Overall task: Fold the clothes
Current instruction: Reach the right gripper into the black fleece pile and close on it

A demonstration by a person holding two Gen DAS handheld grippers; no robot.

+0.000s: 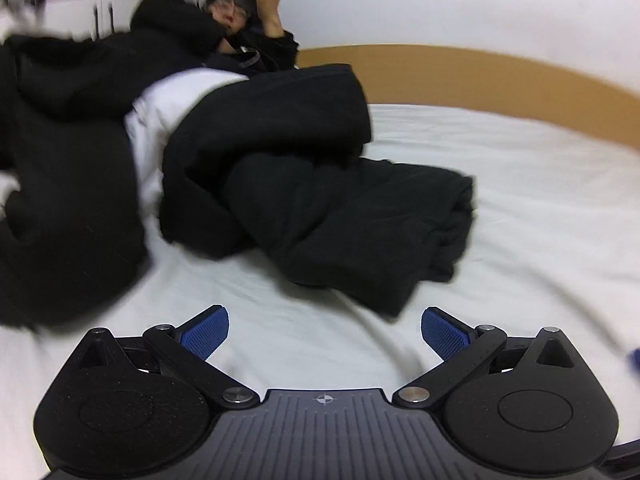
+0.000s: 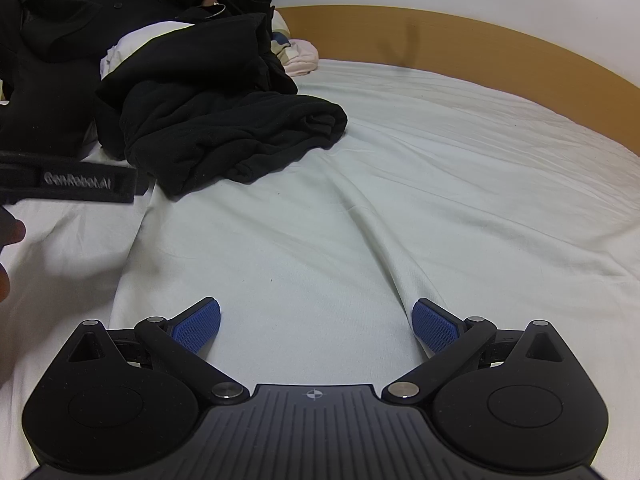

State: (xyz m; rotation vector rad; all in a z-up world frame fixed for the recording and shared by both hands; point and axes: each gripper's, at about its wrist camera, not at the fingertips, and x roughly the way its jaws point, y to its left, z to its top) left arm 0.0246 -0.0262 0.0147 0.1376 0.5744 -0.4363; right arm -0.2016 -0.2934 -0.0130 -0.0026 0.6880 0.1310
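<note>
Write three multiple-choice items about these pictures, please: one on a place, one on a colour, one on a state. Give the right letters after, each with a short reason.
1. Where does the black garment lie?
A. on the white sheet, ahead and left of the right claw
B. between the fingers of the right claw
C. on the floor

2. What colour are the pads of the left claw?
A. red
B. blue
C. white

3. How does the left claw stand?
A. shut on the garment
B. shut, holding nothing
C. open, holding nothing

Answers:
1 A: the right wrist view shows it crumpled on the sheet, well beyond the claw.
2 B: both pads show blue in the left wrist view.
3 C: the pads stand wide apart with only sheet between them.
</note>
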